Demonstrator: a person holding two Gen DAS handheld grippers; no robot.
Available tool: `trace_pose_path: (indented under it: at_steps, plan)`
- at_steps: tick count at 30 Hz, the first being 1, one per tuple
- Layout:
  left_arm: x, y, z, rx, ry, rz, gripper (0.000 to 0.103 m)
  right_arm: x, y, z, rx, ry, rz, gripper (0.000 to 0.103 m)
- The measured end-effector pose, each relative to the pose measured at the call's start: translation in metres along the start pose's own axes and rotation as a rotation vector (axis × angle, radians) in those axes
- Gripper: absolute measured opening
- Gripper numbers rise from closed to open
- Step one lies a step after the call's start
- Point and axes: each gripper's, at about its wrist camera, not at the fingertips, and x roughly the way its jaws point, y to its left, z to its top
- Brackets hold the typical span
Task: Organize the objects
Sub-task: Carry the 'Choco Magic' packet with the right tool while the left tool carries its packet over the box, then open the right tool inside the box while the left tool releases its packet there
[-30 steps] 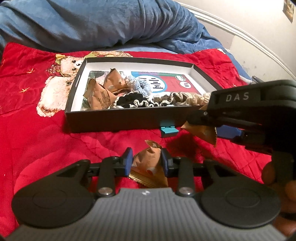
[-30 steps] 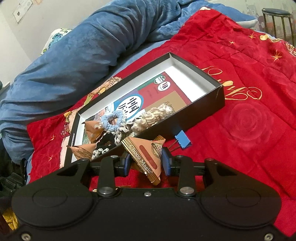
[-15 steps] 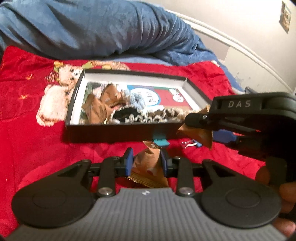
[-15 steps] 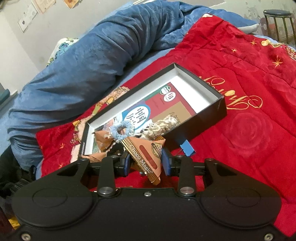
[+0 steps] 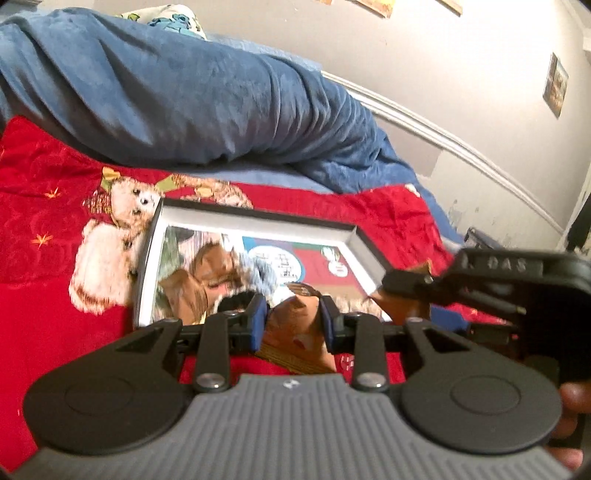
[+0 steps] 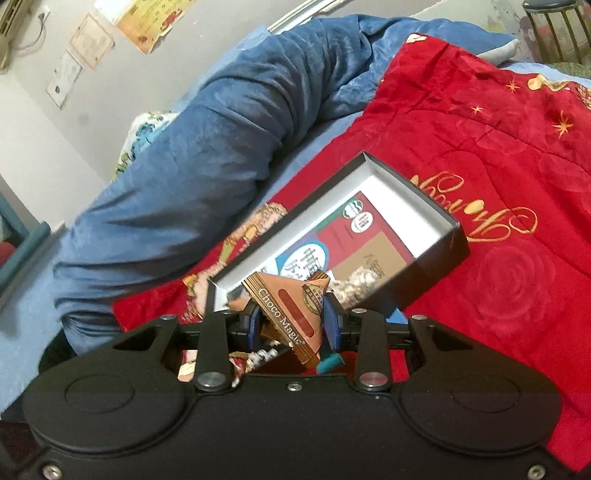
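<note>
From the left wrist view, the left claw [image 5: 293,319] is clenched on a brown triangular foil snack packet [image 5: 295,325] just short of the black shallow cardboard box [image 5: 146,266] on the red bedspread [image 5: 40,325], so carry it clear over the near wall before letting go. From the right wrist view, the right claw [image 6: 291,323] pinches a brown pyramid-shaped "Choco Magic" packet [image 6: 291,314] in front of the same box (already holding packets and scrunchies); set it beside the other packets.

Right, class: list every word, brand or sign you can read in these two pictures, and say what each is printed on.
"Choco Magic": on the brown snack packet held in the right gripper.
"DAS": on the right gripper's black body, seen from the left camera.
Gold script on the red blanket: upside down, not readable.
Characters on the box lining, round seal on the packet, wall papers: too small or blurred.
</note>
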Motion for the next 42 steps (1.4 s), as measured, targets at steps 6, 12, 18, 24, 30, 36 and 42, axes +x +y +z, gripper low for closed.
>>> trace_pose_path:
  at_steps: [6,12,18,24,30,36,42]
  plan:
    - [0.016,0.005,0.022,0.002,-0.017,-0.009,0.035,0.013,0.001,0.027,-0.013,-0.012,0.006,0.033]
    - [0.071,-0.004,0.050,0.002,0.044,0.043,0.035,0.051,-0.019,0.052,-0.028,-0.032,-0.006,0.033]
    - [0.123,-0.008,0.056,0.009,0.075,0.041,0.036,0.103,-0.043,0.062,-0.038,0.004,-0.036,0.033]
    - [0.173,-0.012,0.054,0.044,0.123,0.045,0.041,0.130,-0.049,0.060,-0.063,0.017,-0.074,0.036]
    - [0.172,-0.014,0.052,0.089,0.131,0.058,0.056,0.138,-0.053,0.057,-0.085,0.049,-0.100,0.040]
    - [0.114,-0.002,0.068,-0.016,0.024,0.051,0.079,0.104,-0.046,0.066,-0.061,0.002,0.011,0.086]
    - [0.035,-0.030,0.037,0.058,-0.066,0.178,0.085,0.039,-0.026,0.061,-0.217,-0.133,-0.001,0.099]
